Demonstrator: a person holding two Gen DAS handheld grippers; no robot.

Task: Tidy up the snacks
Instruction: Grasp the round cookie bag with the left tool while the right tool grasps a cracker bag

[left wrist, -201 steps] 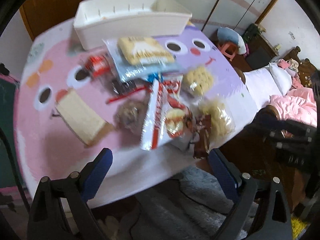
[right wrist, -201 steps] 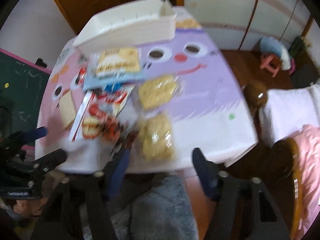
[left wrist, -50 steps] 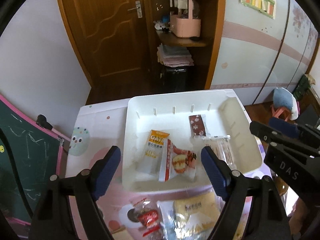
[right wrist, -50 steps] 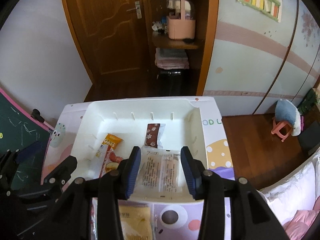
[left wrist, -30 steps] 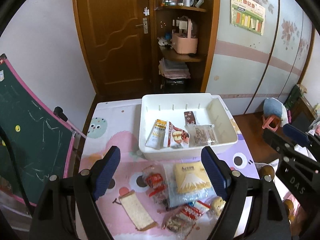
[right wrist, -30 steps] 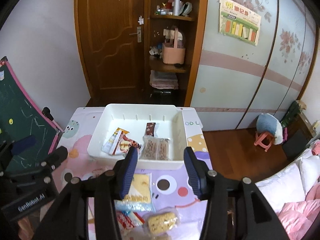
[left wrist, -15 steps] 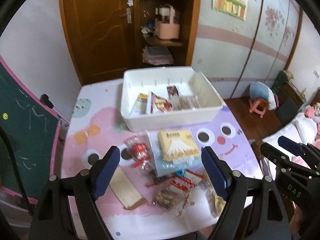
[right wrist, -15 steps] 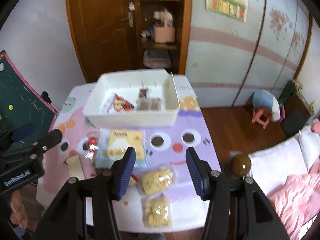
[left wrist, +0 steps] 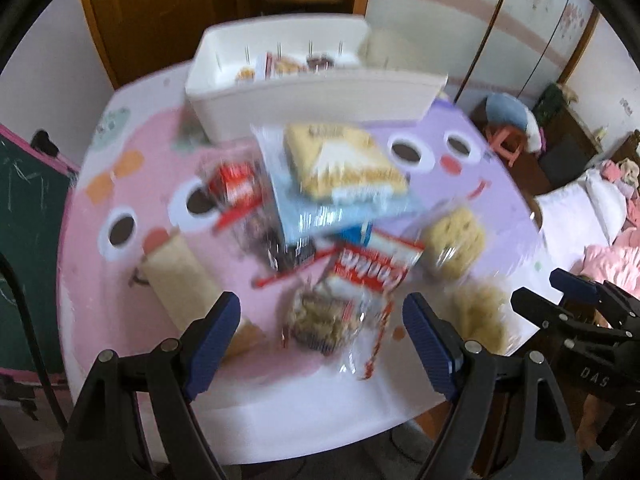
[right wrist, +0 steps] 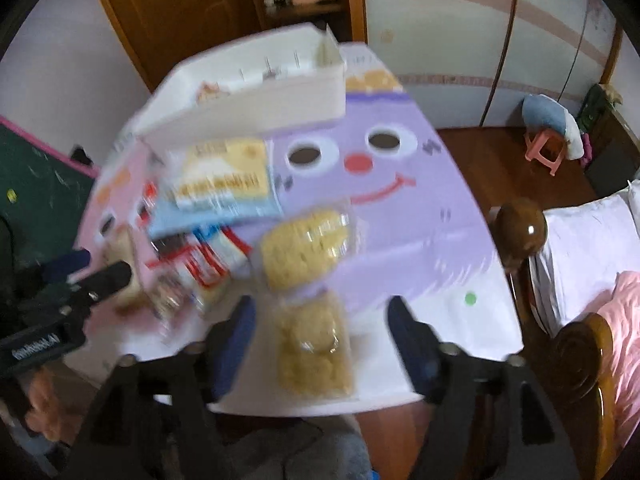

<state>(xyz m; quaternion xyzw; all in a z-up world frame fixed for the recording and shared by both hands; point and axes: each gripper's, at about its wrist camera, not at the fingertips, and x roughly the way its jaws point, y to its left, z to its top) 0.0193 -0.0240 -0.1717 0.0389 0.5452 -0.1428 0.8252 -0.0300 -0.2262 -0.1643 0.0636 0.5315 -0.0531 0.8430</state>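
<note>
Now both fingers empty above the snacks [left wrist: 344, 280]: left gripper [left wrist: 322, 330] wide, right gripper [right wrist: 320, 336] opening.

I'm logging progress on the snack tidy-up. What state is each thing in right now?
White bin: open-topped, a few snack packs inside.
Large blue-and-yellow pack: on the table, outside the bin.
Two yellow cracker packs: on the table, sealed, untouched.
Left gripper: open, empty, above the red-and-white pack.
Right gripper: jaws opening, empty, over the nearer cracker pack.
</note>
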